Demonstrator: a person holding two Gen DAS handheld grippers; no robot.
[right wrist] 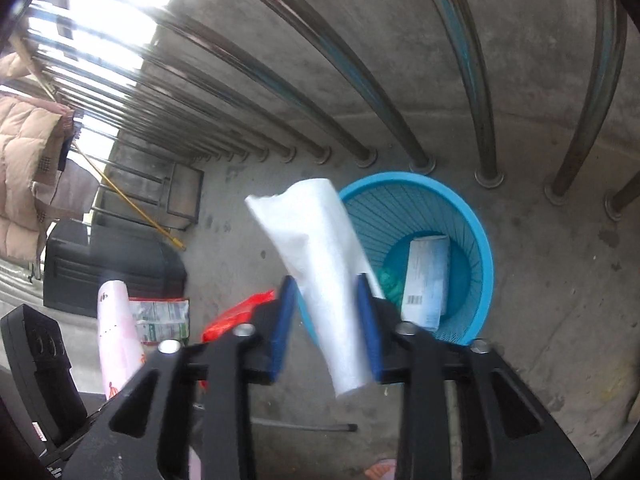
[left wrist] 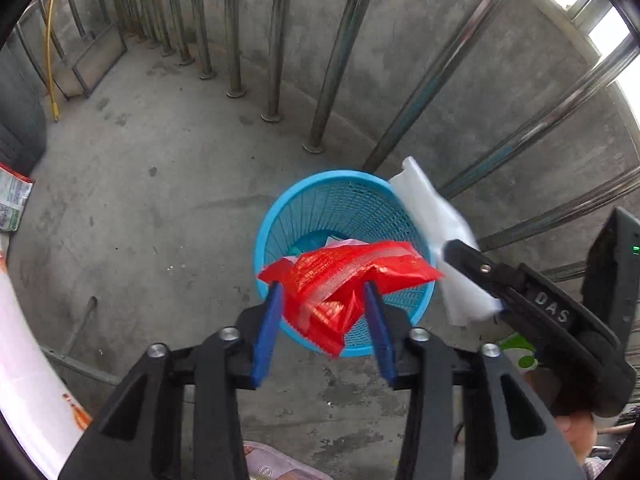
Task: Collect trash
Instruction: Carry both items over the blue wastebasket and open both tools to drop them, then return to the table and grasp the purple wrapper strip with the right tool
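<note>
In the left wrist view, the left gripper point(left wrist: 324, 312) hangs above the blue basket point(left wrist: 276, 216) with its blue pads spread – the red wrapper point(left wrist: 340, 280) lies loose between them, over the basket mouth. In the right wrist view, the right gripper point(right wrist: 326, 320) is also released – the white bag point(right wrist: 320, 248) stands between its pads, beside the basket rim. Inside the basket lies a white box point(right wrist: 426, 276).

Daylight through the railing point(right wrist: 120, 52) blows out my upper corners; fisheye bends bars, dark vignette rings edges, slight motion blur.
</note>
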